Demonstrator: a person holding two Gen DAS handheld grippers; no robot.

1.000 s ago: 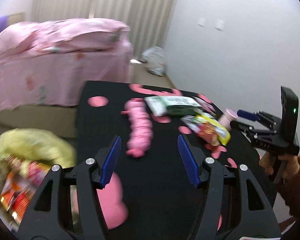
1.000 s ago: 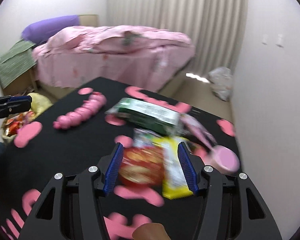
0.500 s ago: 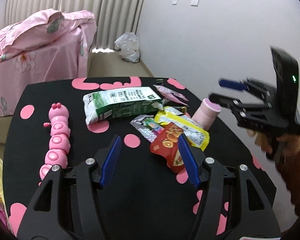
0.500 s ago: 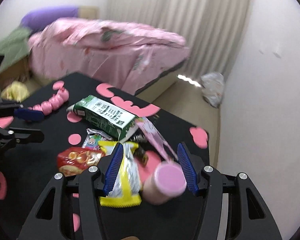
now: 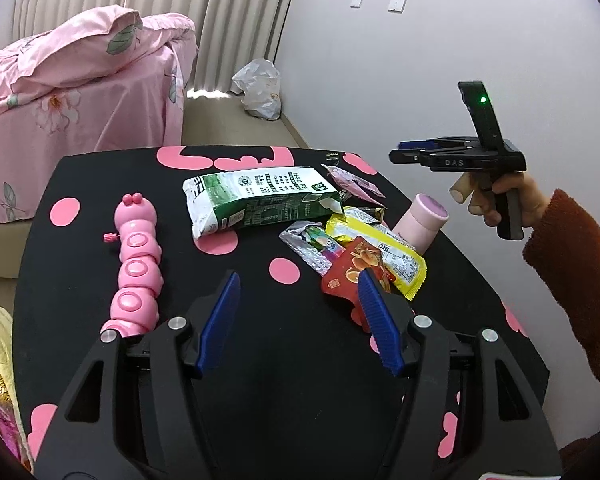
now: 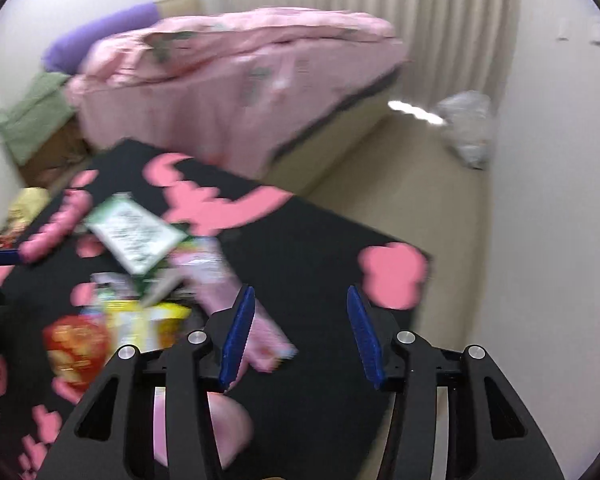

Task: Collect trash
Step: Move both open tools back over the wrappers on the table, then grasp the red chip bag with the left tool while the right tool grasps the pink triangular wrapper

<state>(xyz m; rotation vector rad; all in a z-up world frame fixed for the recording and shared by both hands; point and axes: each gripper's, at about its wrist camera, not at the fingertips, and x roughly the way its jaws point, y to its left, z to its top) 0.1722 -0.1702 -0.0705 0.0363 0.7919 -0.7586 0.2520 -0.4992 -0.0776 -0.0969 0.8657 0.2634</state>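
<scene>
**Setting: a bedroom in a home**

A bed [image 5: 72, 80] is seen along one side, covered with a pink floral quilt [image 6: 236, 60]; a purple pillow [image 6: 100, 40] is laid at its head. The far wall is hung with pale pleated curtains [image 5: 220, 20]. A plain white wall [image 5: 460, 60] carries two switch plates [image 5: 397, 1]. The floor [image 5: 228, 124] is beige, and a crumpled plastic bag [image 5: 260, 90] is left on it in the corner. A low black table [image 5: 80, 184] with pink spots stands near the bed, strewn with snack wrappers [image 5: 380, 248], a milk carton [image 5: 260, 200] and a pink caterpillar toy [image 5: 136, 256].
</scene>
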